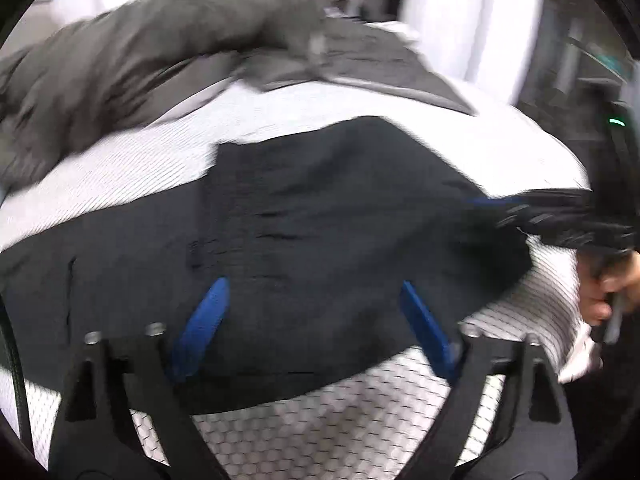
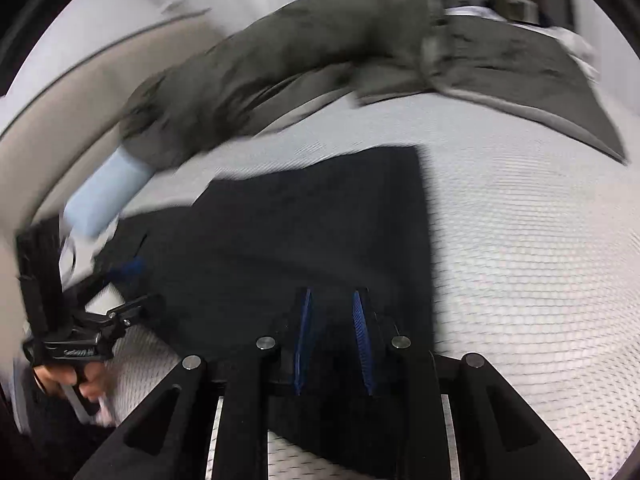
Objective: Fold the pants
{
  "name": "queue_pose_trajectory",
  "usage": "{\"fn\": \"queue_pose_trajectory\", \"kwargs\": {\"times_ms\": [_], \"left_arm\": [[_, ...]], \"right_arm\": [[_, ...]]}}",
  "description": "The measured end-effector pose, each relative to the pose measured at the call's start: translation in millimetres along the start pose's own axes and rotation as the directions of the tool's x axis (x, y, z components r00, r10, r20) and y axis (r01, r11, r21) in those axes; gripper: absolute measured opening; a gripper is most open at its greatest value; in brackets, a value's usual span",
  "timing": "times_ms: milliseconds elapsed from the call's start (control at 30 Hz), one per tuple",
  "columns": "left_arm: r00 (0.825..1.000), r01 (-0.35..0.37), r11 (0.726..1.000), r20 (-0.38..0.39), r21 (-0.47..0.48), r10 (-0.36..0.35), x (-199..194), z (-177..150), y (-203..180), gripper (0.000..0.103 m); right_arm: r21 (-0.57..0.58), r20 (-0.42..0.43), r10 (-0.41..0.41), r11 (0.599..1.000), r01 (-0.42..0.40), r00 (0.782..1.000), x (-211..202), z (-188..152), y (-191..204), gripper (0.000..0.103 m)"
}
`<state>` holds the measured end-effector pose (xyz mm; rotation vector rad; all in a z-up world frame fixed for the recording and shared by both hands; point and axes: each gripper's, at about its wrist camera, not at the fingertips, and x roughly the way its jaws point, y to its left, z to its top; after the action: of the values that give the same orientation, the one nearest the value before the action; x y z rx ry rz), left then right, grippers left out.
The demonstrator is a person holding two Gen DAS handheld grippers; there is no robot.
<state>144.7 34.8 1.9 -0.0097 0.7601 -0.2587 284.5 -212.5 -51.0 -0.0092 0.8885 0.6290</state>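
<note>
Black pants (image 1: 320,248) lie folded on a white mesh-patterned surface (image 1: 360,420); they also show in the right wrist view (image 2: 320,232). My left gripper (image 1: 312,300) hovers over the pants with its blue fingers (image 1: 200,328) spread wide and nothing between them. My right gripper (image 2: 332,320) has its blue fingers (image 2: 362,344) close together, with black fabric around them at the pants' near edge. The right gripper shows at the right edge of the left wrist view (image 1: 568,220). The left gripper shows at the left of the right wrist view (image 2: 80,336).
A grey-green garment (image 1: 168,48) lies spread across the far side of the surface, also in the right wrist view (image 2: 320,52). A light blue item (image 2: 104,196) lies by its end. White curtains (image 1: 472,20) hang behind. Both views are motion-blurred.
</note>
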Motion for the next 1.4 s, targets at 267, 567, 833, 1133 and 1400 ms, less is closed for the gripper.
{"fn": "queue_pose_trajectory", "kwargs": {"times_ms": [267, 567, 833, 1133, 1400], "left_arm": [[0.980, 0.111, 0.994, -0.164, 0.005, -0.109, 47.5, -14.5, -4.1, 0.017], [0.990, 0.065, 0.997, -0.125, -0.032, -0.069, 14.9, -22.5, 27.0, 0.010], [0.990, 0.119, 0.992, -0.080, 0.026, -0.117, 42.1, 35.2, -8.2, 0.028], [0.976, 0.141, 0.989, -0.160, -0.053, -0.147, 65.4, 25.9, 34.3, 0.006], [0.991, 0.111, 0.993, -0.073, -0.028, -0.113, 32.2, 34.5, 35.3, 0.008]], "right_arm": [[-0.142, -0.159, -0.001, 0.990, -0.022, 0.987, 49.9, -16.8, 29.8, 0.022], [-0.034, -0.122, -0.117, 0.993, 0.113, 0.986, 0.6, -23.7, -49.8, 0.022], [-0.085, -0.020, -0.028, 0.996, 0.027, 0.999, 14.8, 18.5, 5.2, 0.031], [-0.087, -0.113, -0.219, 0.974, 0.210, 0.969, 59.4, 27.8, -26.0, 0.030], [-0.024, -0.044, -0.135, 0.991, 0.134, 0.990, 36.0, 39.4, -23.2, 0.030]]}}
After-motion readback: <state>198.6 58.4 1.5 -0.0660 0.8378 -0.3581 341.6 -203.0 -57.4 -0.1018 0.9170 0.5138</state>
